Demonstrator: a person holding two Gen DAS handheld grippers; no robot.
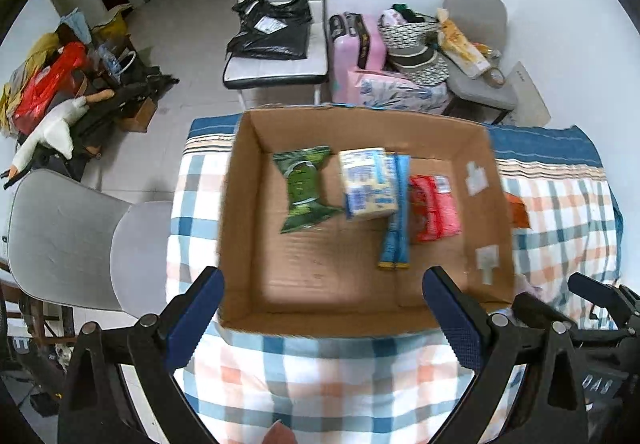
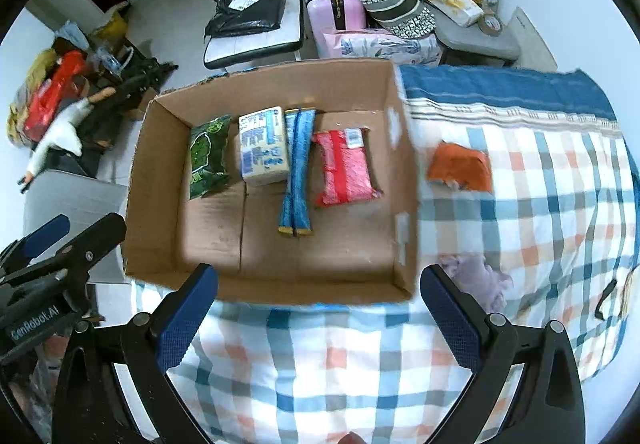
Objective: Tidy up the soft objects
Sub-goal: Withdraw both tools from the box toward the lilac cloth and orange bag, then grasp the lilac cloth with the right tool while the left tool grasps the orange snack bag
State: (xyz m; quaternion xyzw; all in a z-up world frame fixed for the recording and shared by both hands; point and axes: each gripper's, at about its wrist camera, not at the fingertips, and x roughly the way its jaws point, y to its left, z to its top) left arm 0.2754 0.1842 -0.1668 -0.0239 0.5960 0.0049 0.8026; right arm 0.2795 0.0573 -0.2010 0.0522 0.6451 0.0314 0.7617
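left tool body | label "GenRobot.AI" | package print unreadable

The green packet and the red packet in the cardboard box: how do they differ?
The green packet lies at the left end of the row; the red packet lies at the right end. The green packet looks crinkled, with dark printed shapes; the red packet looks smoother and carries a white label at its far end. Both lie flat on the floor of the cardboard box, untouched.

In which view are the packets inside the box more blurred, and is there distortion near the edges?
Left wrist view: the cardboard box and white packet look smeared, as from motion. Right wrist view: the same box is sharper, print still unreadable. Both views: fisheye bends the checked cloth, with dark corners.
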